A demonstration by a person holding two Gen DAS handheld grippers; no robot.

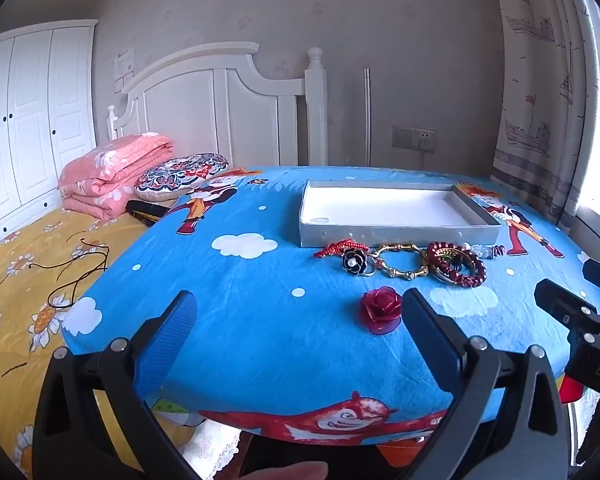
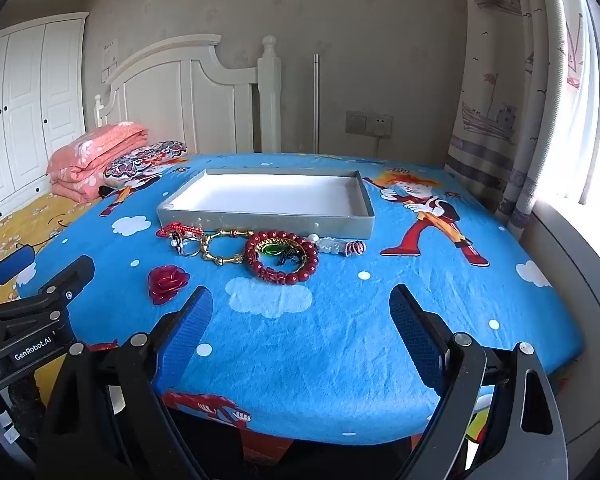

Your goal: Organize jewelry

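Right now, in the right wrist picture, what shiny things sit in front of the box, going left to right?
Dark red rose-shaped brooch → gold bamboo-link bracelet → dark red beaded bracelet → small red-and-white striped coiled ring.

One grey tray (image 2: 268,222); one red bead bracelet (image 2: 282,258); one gold bangle (image 2: 220,246); one red rose (image 2: 167,282); one black flower brooch (image 1: 354,261); one red cord knot (image 1: 340,246); one white bead strand (image 2: 332,245); two grippers, left (image 1: 300,320) and right (image 2: 300,312); one folded pink quilt (image 1: 112,176); one patterned pillow (image 1: 180,174)
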